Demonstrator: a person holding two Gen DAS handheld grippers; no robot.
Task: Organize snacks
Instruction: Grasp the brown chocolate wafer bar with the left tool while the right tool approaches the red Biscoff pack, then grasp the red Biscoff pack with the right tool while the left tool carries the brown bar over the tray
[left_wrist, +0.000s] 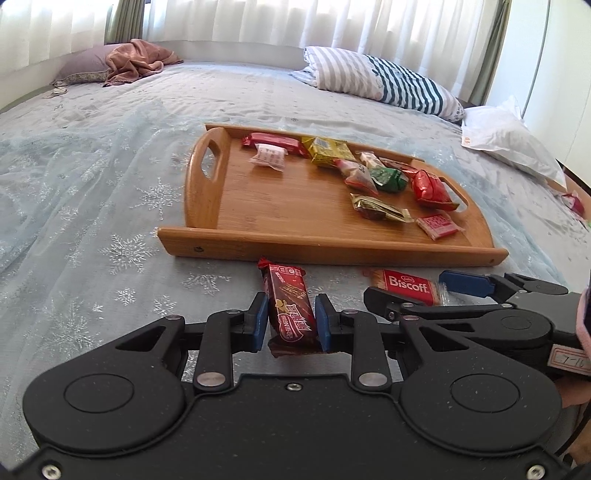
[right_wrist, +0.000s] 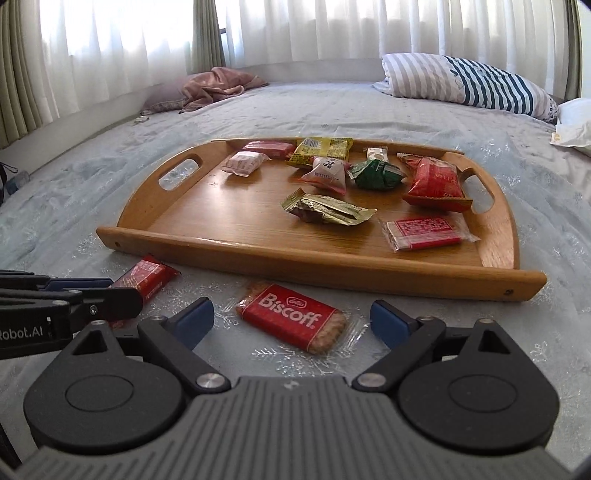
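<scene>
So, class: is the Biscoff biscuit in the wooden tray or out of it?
Out. The Biscoff biscuit lies on the bedspread in front of the tray's near rim, between the fingers of the open right gripper, untouched.

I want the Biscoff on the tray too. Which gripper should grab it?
Right. The right gripper is open with the Biscoff between its fingers; the left gripper already holds a bar.

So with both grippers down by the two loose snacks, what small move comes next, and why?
Probably lift the left gripper: it looks shut on the red wafer bar, still on the bedspread before the wooden tray. The right gripper stands open around the Biscoff packet.
</scene>
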